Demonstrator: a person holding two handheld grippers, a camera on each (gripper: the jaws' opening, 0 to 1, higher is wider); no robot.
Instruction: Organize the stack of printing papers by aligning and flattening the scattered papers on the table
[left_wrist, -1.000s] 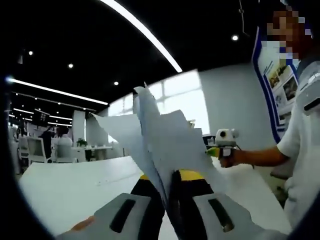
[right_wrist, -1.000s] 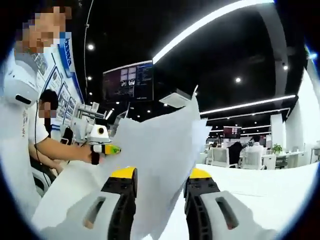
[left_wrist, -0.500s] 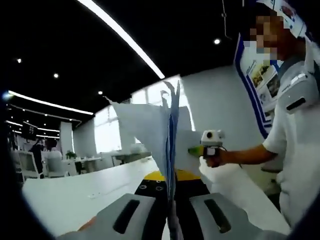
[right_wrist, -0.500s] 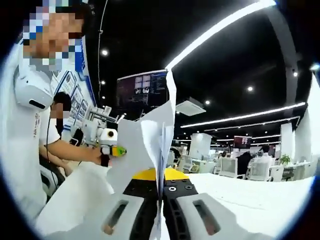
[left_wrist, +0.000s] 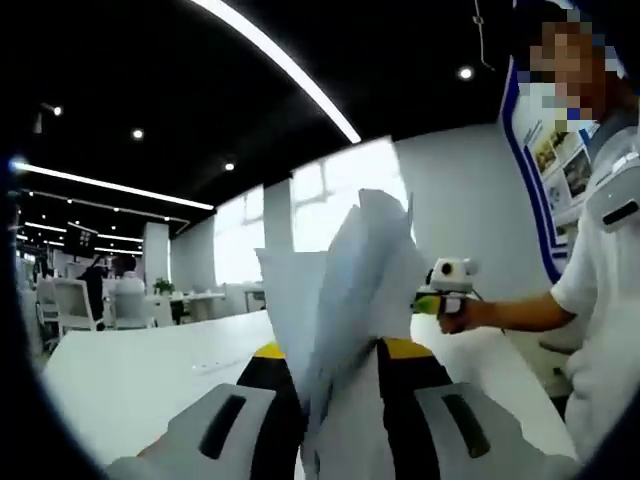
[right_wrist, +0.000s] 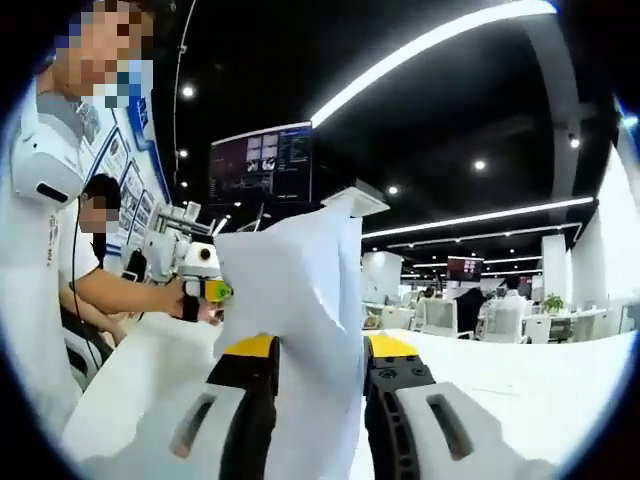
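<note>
While the papers (left_wrist: 345, 290) are stood upright above the table (left_wrist: 140, 370), they are flanked by the parted jaws of the left gripper (left_wrist: 325, 375); the right gripper (right_wrist: 315, 375) is likewise spread around them.

In the left gripper view the sheaf of papers (left_wrist: 350, 300) stands upright between the jaws of the left claw (left_wrist: 332, 365), above the tabletop (left_wrist: 140, 370). The right claw (left_wrist: 440, 298) sits to its right, in a person's hand. In the right gripper view the papers (right_wrist: 300, 310) rise between the right claw's (right_wrist: 318, 370) jaws, the left claw (right_wrist: 205, 290) to their left, a hanging screen (right_wrist: 262, 165) behind.
</note>
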